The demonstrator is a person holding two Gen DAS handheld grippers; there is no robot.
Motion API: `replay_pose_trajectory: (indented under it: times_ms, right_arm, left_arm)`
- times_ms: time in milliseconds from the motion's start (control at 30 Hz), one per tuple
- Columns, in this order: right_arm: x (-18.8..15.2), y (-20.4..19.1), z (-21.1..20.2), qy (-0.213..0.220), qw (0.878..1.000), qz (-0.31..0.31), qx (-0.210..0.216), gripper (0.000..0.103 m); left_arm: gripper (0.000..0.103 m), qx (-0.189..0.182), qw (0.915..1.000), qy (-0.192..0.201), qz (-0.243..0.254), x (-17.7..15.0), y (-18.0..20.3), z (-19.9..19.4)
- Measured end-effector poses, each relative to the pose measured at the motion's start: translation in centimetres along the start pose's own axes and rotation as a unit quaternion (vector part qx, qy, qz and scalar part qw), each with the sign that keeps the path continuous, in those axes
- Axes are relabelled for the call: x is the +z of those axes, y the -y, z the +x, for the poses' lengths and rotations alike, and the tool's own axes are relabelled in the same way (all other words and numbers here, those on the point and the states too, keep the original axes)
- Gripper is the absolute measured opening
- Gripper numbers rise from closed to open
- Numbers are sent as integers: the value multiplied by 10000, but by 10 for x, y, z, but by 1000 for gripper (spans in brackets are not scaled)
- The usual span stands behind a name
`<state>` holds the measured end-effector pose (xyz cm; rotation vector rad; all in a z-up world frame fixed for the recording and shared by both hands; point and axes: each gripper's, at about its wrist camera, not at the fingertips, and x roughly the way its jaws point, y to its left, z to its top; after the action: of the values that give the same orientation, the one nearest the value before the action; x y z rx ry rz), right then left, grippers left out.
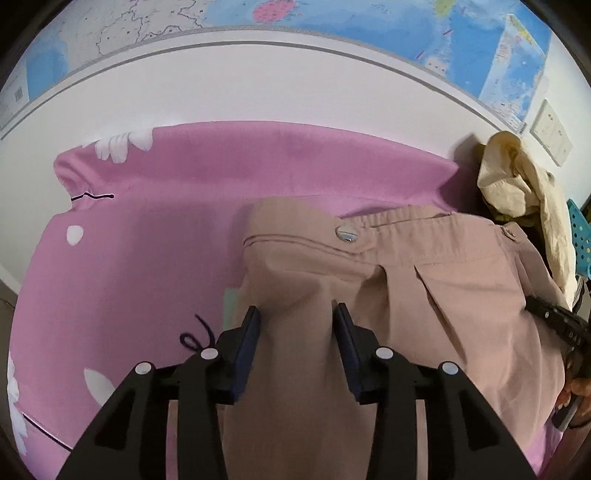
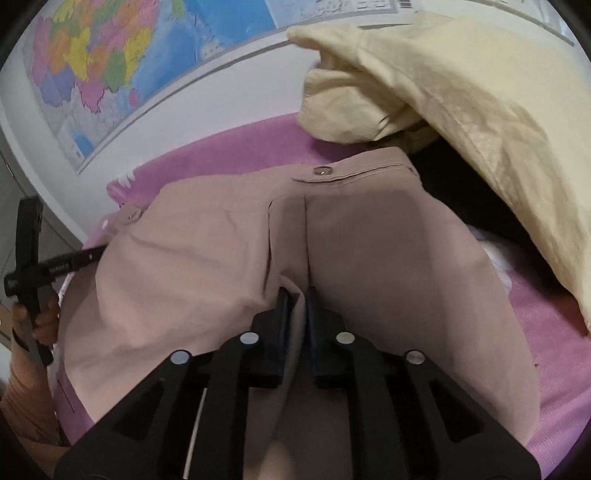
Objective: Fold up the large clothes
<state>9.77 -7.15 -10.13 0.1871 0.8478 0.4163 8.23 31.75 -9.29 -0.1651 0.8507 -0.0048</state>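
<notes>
Beige trousers (image 1: 424, 295) lie on a pink flowered sheet (image 1: 166, 240), waistband and metal button (image 1: 346, 233) toward the wall. My left gripper (image 1: 297, 315) sits at the trousers' left part, with a raised ridge of cloth filling the gap between its blue pads. In the right wrist view the same trousers (image 2: 369, 240) spread ahead. My right gripper (image 2: 297, 295) is nearly closed and pinches a thin fold just below the fly seam. The left tool's black frame (image 2: 29, 258) and a hand (image 2: 44, 321) show at the left edge.
A crumpled cream garment (image 2: 443, 92) is heaped at the right, partly over the sheet (image 2: 554, 332), also seen as a pile (image 1: 517, 184) by the wall. A blue perforated basket (image 1: 578, 236) stands behind it. A wall map (image 1: 332, 14) hangs above. A dark thread (image 1: 199, 332) lies on the sheet.
</notes>
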Motion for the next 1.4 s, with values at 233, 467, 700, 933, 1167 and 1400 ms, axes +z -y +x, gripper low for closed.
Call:
replay_pose_trajectory:
  times_ms: [233, 467, 700, 933, 1167, 1400]
  right_arm:
    - [-7, 4, -22, 271, 9994, 131, 147, 39]
    - [-7, -6, -40, 537, 9981, 102, 291, 39]
    - [-10, -2, -51, 689, 9974, 96, 203, 42]
    - [-20, 44, -20, 311, 9969, 708, -139, 28]
    - [-26, 28, -56, 608, 9966, 553, 99, 43]
    - [-58, 19, -97, 723, 9962, 316, 372, 45]
  left_arm:
    - [52, 196, 9984, 497, 185, -17, 9, -29]
    - [53, 321, 9967, 679, 310, -26, 18, -43]
    - [59, 356, 9959, 729, 400, -34, 23, -46]
    - [60, 446, 9986, 267, 137, -39, 3, -13]
    - [62, 201, 9985, 498, -88, -49, -12, -35]
    - [66, -148, 9965, 746, 339, -79, -4, -67]
